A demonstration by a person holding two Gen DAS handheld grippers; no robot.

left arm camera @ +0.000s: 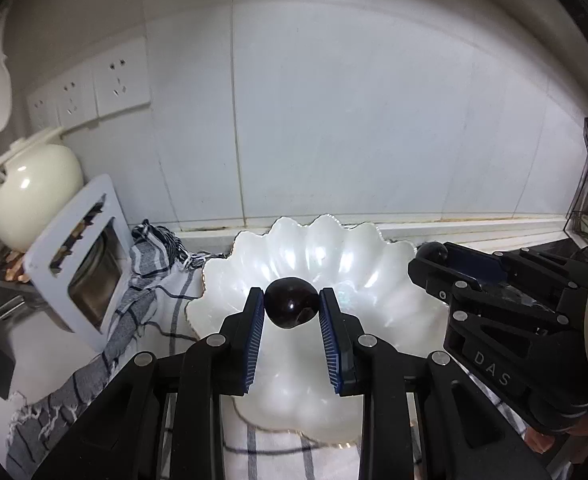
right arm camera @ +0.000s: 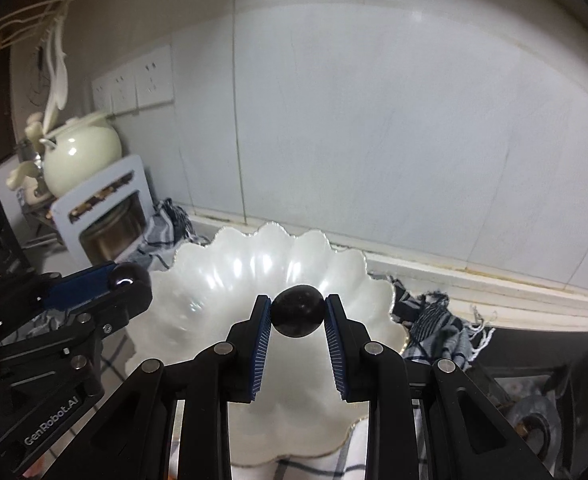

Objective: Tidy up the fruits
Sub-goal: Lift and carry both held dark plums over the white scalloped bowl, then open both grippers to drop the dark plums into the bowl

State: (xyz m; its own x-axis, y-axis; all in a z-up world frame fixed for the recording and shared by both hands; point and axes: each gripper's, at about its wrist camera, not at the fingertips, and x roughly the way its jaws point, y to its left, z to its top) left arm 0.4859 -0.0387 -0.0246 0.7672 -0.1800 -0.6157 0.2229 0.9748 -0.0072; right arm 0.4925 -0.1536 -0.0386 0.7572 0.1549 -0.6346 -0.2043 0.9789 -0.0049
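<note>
While both fruits are carried, the white scalloped bowl (left arm camera: 333, 248) serves as the reference. To its left side, the left gripper (left arm camera: 292, 302) is clamped on a dark glossy plum (left arm camera: 292, 302), held above the bowl's centre. To its right side, the right gripper (right arm camera: 298, 312) is clamped on a second dark plum (right arm camera: 298, 312), likewise over the basin. Neither fruit touches the bowl. Both hang directly above it, equally near; release calls for lowering straight down.

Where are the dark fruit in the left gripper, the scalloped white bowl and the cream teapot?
dark fruit in the left gripper (left arm camera: 291, 302), left wrist view, glossy front face.
scalloped white bowl (left arm camera: 325, 236), left wrist view, far inner wall.
cream teapot (left arm camera: 34, 196), left wrist view, round belly.
</note>
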